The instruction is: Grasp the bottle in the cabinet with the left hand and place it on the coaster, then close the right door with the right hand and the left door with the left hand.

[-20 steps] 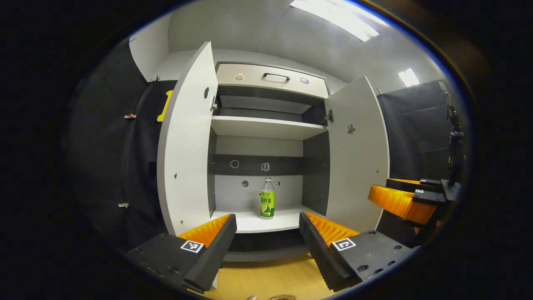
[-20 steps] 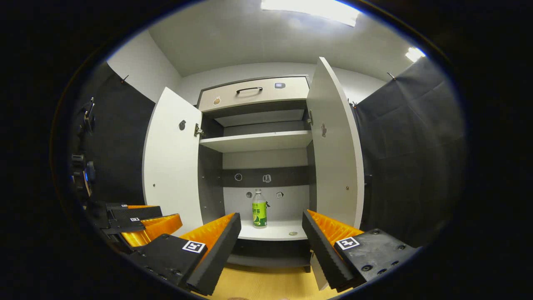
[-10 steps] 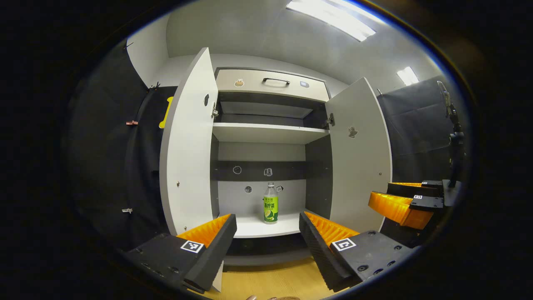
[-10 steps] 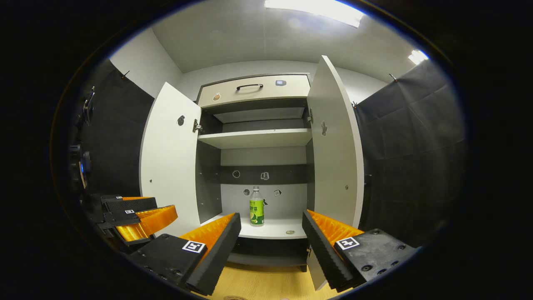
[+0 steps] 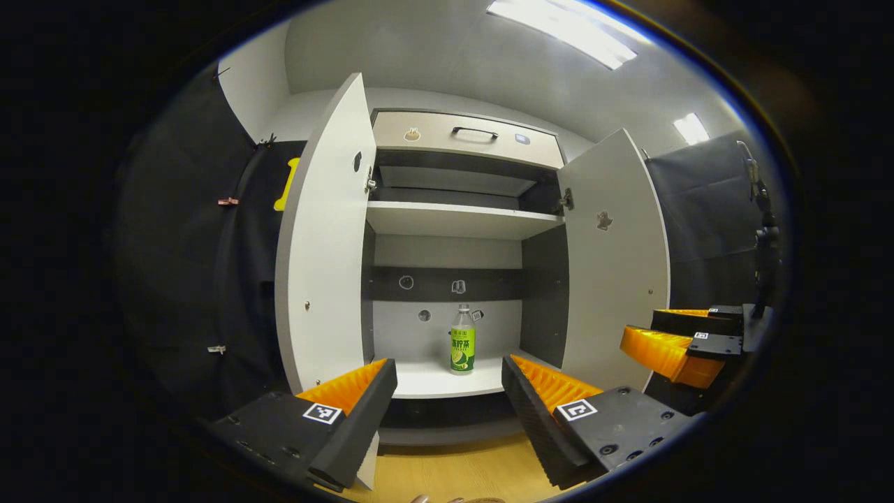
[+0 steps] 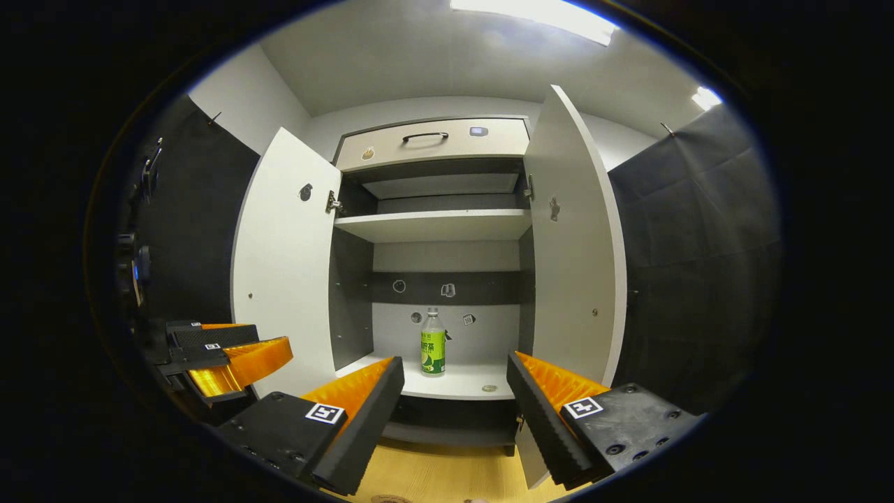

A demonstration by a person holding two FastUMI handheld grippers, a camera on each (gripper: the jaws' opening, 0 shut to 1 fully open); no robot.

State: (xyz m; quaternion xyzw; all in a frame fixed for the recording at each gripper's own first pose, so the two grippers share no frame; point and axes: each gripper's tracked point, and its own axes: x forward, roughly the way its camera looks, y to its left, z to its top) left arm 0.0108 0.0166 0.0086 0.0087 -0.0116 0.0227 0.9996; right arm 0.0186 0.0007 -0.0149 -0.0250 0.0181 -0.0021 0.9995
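A clear bottle (image 5: pixel 462 340) with a green label stands upright on the cabinet's lower shelf (image 5: pixel 433 381), near the back wall. Both white doors are swung wide: the left door (image 5: pixel 325 244) and the right door (image 5: pixel 614 265). My left gripper (image 5: pixel 450 402) is open in front of the cabinet, well short of the bottle, which shows between its orange-and-black fingers. My right gripper (image 6: pixel 454 405) is open too, facing the same bottle (image 6: pixel 433 344) from a distance. The right gripper (image 5: pixel 681 342) also shows at the far right of the left gripper view.
A wooden tabletop (image 5: pixel 454 468) lies below the cabinet, with a round brown edge (image 5: pixel 482 500) at the very bottom. A small round disc (image 6: pixel 489 388) lies on the lower shelf. An upper shelf (image 6: pixel 433 227) and a drawer with a black handle (image 6: pixel 426 136) sit above.
The bottle looks slightly smaller and farther right in the left gripper view, so that gripper has drawn back a little. Both grippers stay open; bottle and doors have not moved.
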